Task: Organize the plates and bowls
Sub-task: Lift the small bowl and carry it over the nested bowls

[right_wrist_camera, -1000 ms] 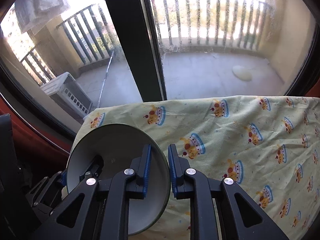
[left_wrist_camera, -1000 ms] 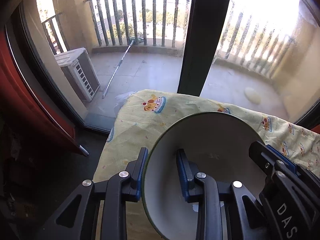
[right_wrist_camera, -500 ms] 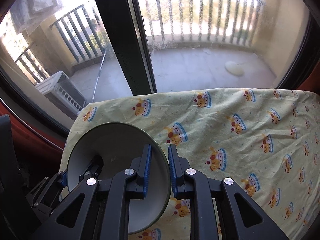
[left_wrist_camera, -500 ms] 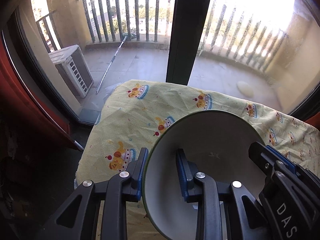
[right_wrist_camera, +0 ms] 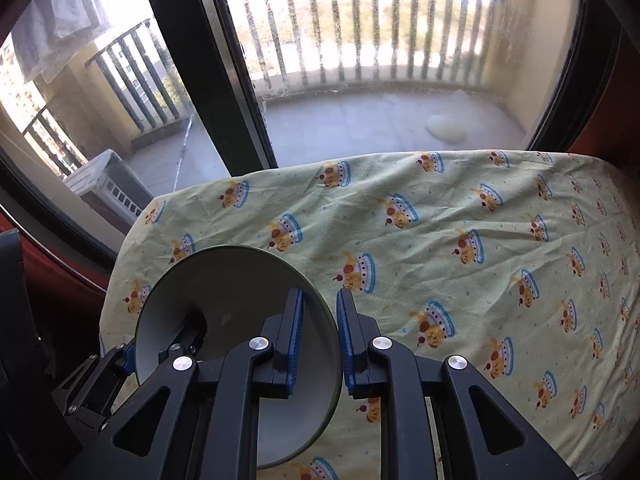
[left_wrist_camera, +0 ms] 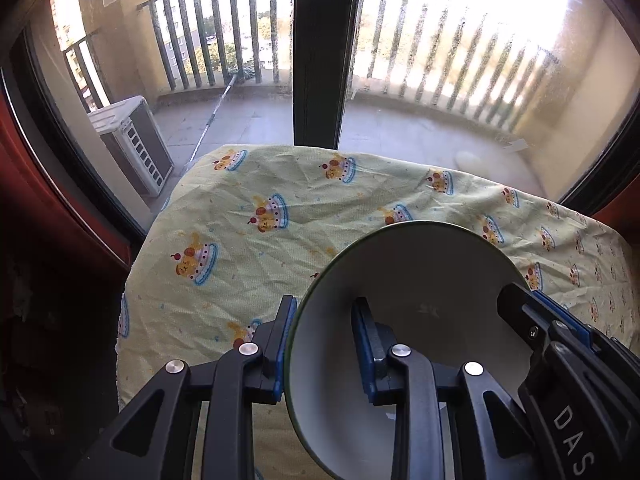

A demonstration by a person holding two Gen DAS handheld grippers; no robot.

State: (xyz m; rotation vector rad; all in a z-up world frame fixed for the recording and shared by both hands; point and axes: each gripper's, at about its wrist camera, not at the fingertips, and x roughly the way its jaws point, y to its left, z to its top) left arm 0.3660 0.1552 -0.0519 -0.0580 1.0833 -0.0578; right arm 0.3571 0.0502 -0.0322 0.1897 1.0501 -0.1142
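Left wrist view: your left gripper (left_wrist_camera: 325, 346) clamps the bowl's (left_wrist_camera: 420, 280) left rim, and your right gripper (right_wrist_camera: 319, 338) clamps its right rim. Under the bowl lies the yellow cloth (left_wrist_camera: 288, 248); beyond the bowl stands the window frame (left_wrist_camera: 320, 52).

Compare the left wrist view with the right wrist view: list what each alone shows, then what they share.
Left wrist view only: the "DAS" lettering on the right gripper's black body.

Right wrist view only: the pale cloth hanging outside the window.

Both: the green-rimmed white ceramic bowl, each gripper, the left gripper too, clamped on its rim, the yellow cake-print tablecloth, the grey air-conditioner unit and the balcony railing.
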